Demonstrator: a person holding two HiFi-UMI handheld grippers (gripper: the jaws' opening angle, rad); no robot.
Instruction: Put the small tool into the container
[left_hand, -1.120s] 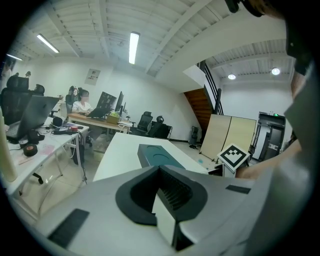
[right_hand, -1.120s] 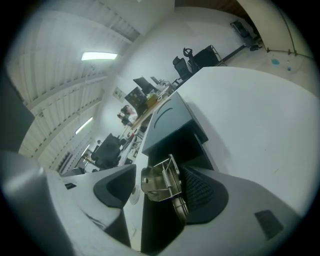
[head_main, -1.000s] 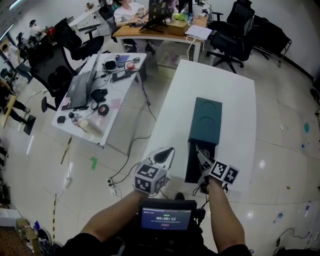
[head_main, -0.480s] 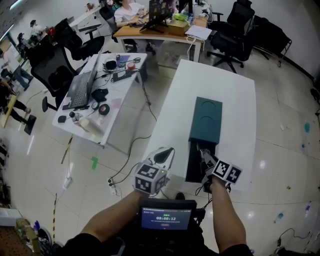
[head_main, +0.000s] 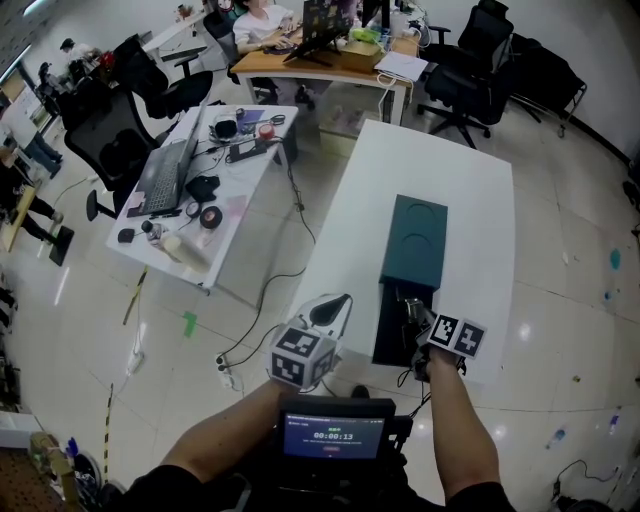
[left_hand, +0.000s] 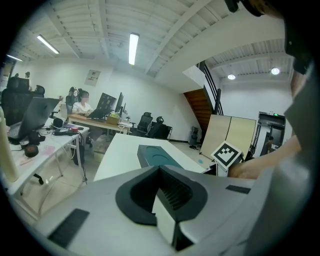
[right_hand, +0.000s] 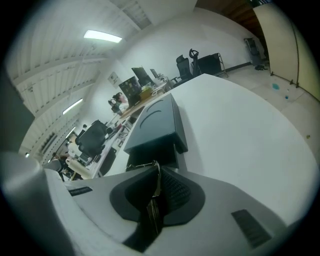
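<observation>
A dark teal container (head_main: 415, 245) lies lengthwise on the white table (head_main: 450, 180), with its black open end (head_main: 388, 330) toward me. My right gripper (head_main: 412, 312) reaches down at that open end. Its jaws have just been closing, and in the right gripper view they (right_hand: 156, 187) pinch a thin metal small tool (right_hand: 155, 172) just in front of the container (right_hand: 155, 122). My left gripper (head_main: 330, 308) hovers by the table's near left corner. Its pads meet with nothing between them (left_hand: 162, 192). The left gripper view also shows the container (left_hand: 157, 156).
A cluttered desk (head_main: 165, 235) with a laptop stands to the left, with office chairs (head_main: 100, 130) around it. Cables (head_main: 255, 300) run over the floor between the desks. A person sits at a far desk (head_main: 330, 60). A small screen (head_main: 332, 435) sits at my chest.
The right gripper has shifted slightly right and down at the container's open end, and its jaws have gone from spread to closed on the thin tool. The left gripper has stayed put.
</observation>
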